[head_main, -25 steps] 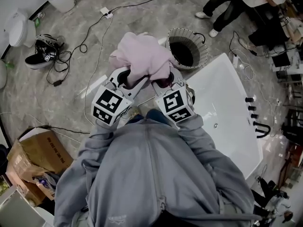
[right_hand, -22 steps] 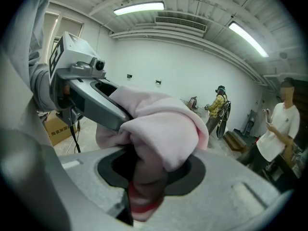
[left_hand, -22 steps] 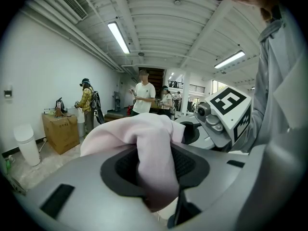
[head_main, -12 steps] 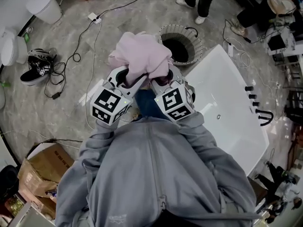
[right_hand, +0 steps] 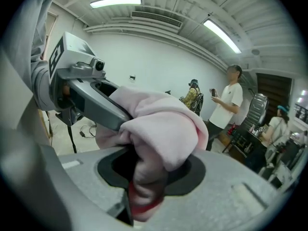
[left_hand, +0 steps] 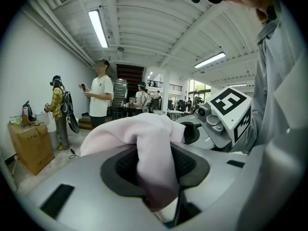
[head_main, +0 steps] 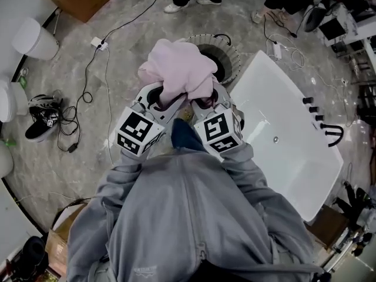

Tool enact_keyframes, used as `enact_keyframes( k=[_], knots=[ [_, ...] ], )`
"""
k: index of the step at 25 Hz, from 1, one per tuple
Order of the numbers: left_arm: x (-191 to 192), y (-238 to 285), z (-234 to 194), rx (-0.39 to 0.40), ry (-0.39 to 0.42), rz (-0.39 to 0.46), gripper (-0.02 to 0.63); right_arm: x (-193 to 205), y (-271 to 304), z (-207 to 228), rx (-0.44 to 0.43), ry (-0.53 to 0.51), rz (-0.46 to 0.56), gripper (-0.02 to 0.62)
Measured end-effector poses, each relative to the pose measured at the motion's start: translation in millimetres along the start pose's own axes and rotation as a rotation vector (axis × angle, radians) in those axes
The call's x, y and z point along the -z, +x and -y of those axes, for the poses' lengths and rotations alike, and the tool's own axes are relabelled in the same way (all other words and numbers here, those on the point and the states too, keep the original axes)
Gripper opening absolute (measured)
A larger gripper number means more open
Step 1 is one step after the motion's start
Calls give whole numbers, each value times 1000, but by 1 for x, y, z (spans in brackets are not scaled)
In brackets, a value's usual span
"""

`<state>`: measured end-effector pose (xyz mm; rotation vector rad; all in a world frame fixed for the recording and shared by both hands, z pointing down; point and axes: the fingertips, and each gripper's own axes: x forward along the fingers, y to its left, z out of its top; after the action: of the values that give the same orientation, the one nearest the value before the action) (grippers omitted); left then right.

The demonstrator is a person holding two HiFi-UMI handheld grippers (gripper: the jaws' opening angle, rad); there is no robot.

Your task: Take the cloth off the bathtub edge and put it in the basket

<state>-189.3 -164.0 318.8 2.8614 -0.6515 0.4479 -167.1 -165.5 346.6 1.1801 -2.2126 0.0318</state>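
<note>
Far out to the left of both sets of jaws a dark shoe (head_main: 42,111) lies on the marble floor (head_main: 88,157) among loose black cables (head_main: 76,98). The left gripper (left_hand: 156,177) is closed on one gathered fold of the pink cloth (head_main: 179,69): in the left gripper view the fabric runs down into the gap between the jaws and is pinched there. From that grip the cloth rises and bunches into a soft heap above and ahead of both sets of jaws, held clear of the floor and bridging the small gap between them. Just to the right, the right gripper (right_hand: 144,186) is clamped on another fold of the same cloth, the fabric squeezed narrow and darker where the jaws press it. Beyond the tips of the right jaws, slightly to their right, stands the round basket (head_main: 236,54), its dark inside open upward; in the head view the cloth heap overlaps its near rim. To the right of the right jaws lies the white bathtub (head_main: 282,175), with dark taps (head_main: 320,131) on its far edge.
</note>
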Motion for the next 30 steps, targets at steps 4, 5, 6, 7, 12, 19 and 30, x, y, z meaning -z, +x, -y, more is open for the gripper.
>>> enact_keyframes(
  k=[4,5,6,7,12,19,30],
  knots=[
    [-11,40,-24,53,28,-12,141,6,21,42,58,31,-8,141],
    [-16,49,-31,66,36,-11,141,6,26,52,71,38,-10,141],
    [-20,57,-38,77,43,-9,141,5,31,63,82,45,-13,141],
    [-25,66,-45,89,48,-7,141,4,37,73,92,51,-18,141],
    [-46,114,-75,148,55,-17,141,7,59,127,131,90,-45,141],
    [-70,171,-84,243,105,-46,141,20,62,186,207,155,-55,141],
    [-84,223,-79,403,128,-66,141,43,55,232,321,242,-122,141]
  ],
)
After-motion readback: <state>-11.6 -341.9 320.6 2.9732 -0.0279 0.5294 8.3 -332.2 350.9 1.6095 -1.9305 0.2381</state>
